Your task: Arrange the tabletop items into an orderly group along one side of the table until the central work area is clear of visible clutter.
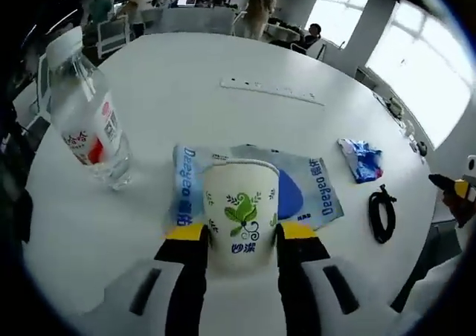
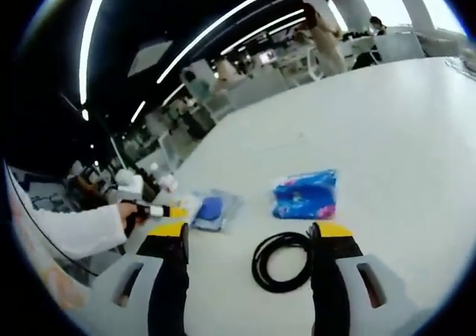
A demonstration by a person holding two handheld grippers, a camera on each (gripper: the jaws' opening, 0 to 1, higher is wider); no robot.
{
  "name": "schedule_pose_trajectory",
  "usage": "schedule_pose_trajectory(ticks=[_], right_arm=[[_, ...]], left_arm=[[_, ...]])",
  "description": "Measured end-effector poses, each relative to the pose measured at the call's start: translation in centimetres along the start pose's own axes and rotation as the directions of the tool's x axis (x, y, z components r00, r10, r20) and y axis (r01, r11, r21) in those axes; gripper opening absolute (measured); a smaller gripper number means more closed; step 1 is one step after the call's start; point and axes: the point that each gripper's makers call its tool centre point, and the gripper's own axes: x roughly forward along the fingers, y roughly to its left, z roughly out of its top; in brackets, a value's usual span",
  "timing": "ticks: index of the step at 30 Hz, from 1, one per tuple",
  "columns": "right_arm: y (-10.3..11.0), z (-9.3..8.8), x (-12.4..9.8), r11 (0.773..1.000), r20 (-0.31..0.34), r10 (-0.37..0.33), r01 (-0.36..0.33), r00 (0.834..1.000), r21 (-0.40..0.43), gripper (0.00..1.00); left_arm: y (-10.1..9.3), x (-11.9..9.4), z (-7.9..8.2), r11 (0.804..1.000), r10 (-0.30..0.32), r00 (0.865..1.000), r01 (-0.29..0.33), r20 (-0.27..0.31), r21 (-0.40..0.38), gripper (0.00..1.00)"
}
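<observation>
Table (image 1: 186, 83): white, rounded, carrying everything below; in the right gripper view (image 2: 387, 120) broad and bare toward the far edge.
Strip (image 1: 271, 91): long, pale, flat on the tabletop toward the far edge, well apart from the rest.
Bottle (image 1: 85, 117): clear plastic, white cap, red-and-white label, upright near the left edge, apart from the cup.
Pack (image 1: 309, 191): flat, silvery, blue print, lying mid-table just behind the cup and partly hidden by it; in the right gripper view (image 2: 212, 210) beside the left gripper's tip.
Left gripper (image 1: 242, 232): yellow-tipped black jaws clamped on the cup, one against each side; seen from the right gripper view (image 2: 160, 212) at the near-left edge of the table, held by a hand in a white sleeve.
Right gripper (image 2: 249, 230): jaws apart, nothing between the tips — cable just ahead and partly between them; in the left gripper view (image 1: 455, 191) a yellow-and-black tip at the right edge of the tabletop.
Cup (image 1: 240, 213): white paper, green leaf print, upright in the left jaws, near edge of the tabletop.
Cable (image 2: 282, 262): black, coiled in a loop, flat on the tabletop; in the left gripper view (image 1: 381, 213) near the right edge.
Packet (image 2: 305, 195): blue with pink marks, crumpled, just beyond the cable; in the left gripper view (image 1: 362, 160) between pack and right edge.
</observation>
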Motion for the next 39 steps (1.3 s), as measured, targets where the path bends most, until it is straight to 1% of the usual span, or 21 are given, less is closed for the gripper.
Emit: schedule_pose_trajectory(ticks=[3,5,7,8,11,13,16,17,20,23,24,25,26,28,31,34,35,36,37,38,39], right_arm=[[0.6,-0.2,0.3,1.0,-0.013,0.011,-0.011,1.0,-0.01,0.65],[1.0,-0.3,0.5,1.0,-0.021,0.019,-0.019,1.0,-0.014,0.65],[1.3,-0.4,0.6,0.999,-0.028,0.032,-0.033,0.999,-0.013,0.64],[1.6,-0.3,0.7,0.999,-0.025,0.049,-0.049,0.998,0.004,0.64],[2.2,-0.1,1.1,0.997,-0.024,0.071,-0.071,0.997,0.016,0.64],[2.8,-0.1,1.4,0.996,-0.027,0.084,-0.083,0.996,0.012,0.64],[3.6,0.0,2.0,0.994,-0.029,0.112,-0.111,0.993,0.016,0.63],[4.0,0.0,2.1,0.992,-0.027,0.123,-0.122,0.992,0.026,0.63],[5.1,0.2,2.6,0.985,-0.02,0.162,-0.161,0.987,0.055,0.63],[6.4,0.6,2.9,0.979,-0.013,0.196,-0.195,0.981,0.065,0.63],[6.9,0.8,3.1,0.975,-0.012,0.211,-0.209,0.977,0.07,0.62],[7.2,0.8,3.2,0.973,-0.012,0.22,-0.218,0.975,0.074,0.62],[7.7,0.9,3.3,0.969,-0.015,0.236,-0.234,0.972,0.079,0.61],[8.5,1.3,3.4,0.96,-0.006,0.267,-0.265,0.964,0.088,0.6],[9.7,2.2,3.3,0.945,0.016,0.312,-0.312,0.95,0.093,0.58],[10.3,2.9,3.2,0.934,0.033,0.343,-0.345,0.939,0.092,0.57],[10.6,3.1,3.2,0.927,0.036,0.362,-0.364,0.931,0.086,0.56],[10.8,3.2,3.1,0.922,0.038,0.376,-0.378,0.926,0.082,0.55],[11.1,3.2,3.0,0.915,0.038,0.393,-0.395,0.919,0.079,0.54],[11.3,3.2,2.9,0.904,0.034,0.419,-0.42,0.907,0.083,0.53],[11.6,3.2,2.8,0.893,0.035,0.439,-0.441,0.898,0.086,0.53]], left_arm=[[-0.1,-0.2,0.2,1.0,-0.013,1.0,0.014,0.025,-0.024,0.35],[-0.8,-0.7,0.8,0.994,-0.04,0.996,0.048,0.077,-0.098,0.35],[-1.4,-1.3,1.5,0.987,-0.063,0.99,0.081,0.129,-0.136,0.34],[-2.1,-2.0,2.2,0.985,-0.089,0.98,0.113,0.175,-0.131,0.34],[-3.7,-3.3,3.3,0.982,-0.143,0.96,0.168,0.243,-0.088,0.34],[-5.2,-4.4,4.1,0.971,-0.192,0.936,0.225,0.293,-0.083,0.34],[-7.1,-6.0,5.6,0.945,-0.267,0.881,0.319,0.391,-0.075,0.34],[-7.8,-6.6,6.0,0.942,-0.287,0.862,0.334,0.417,-0.042,0.34],[-9.6,-7.9,6.6,0.934,-0.338,0.827,0.355,0.448,0.049,0.34],[-11.7,-9.5,7.5,0.905,-0.4,0.763,0.417,0.508,0.086,0.34],[-12.7,-10.2,7.9,0.891,-0.429,0.732,0.44,0.529,0.113,0.34],[-13.3,-10.6,8.1,0.882,-0.449,0.713,0.45,0.539,0.14,0.34],[-13.8,-10.9,8.1,0.873,-0.465,0.703,0.464,0.538,0.149,0.34],[-15.4,-11.6,8.0,0.845,-0.521,0.67,0.493,0.529,0.209,0.34],[-17.2,-12.0,7.3,0.806,-0.586,0.643,0.523,0.492,0.277,0.34],[-18.1,-12.5,7.0,0.784,-0.616,0.619,0.542,0.487,0.303,0.34],[-18.6,-12.8,6.9,0.763,-0.641,0.597,0.564,0.482,0.315,0.34],[-19.0,-13.0,6.8,0.748,-0.657,0.582,0.581,0.479,0.321,0.34],[-19.8,-13.5,6.5,0.719,-0.688,0.557,0.609,0.465,0.334,0.34],[-20.2,-13.8,6.4,0.701,-0.706,0.541,0.625,0.457,0.344,0.34],[-20.8,-14.2,6.3,0.671,-0.733,0.514,0.652,0.445,0.353,0.34]])
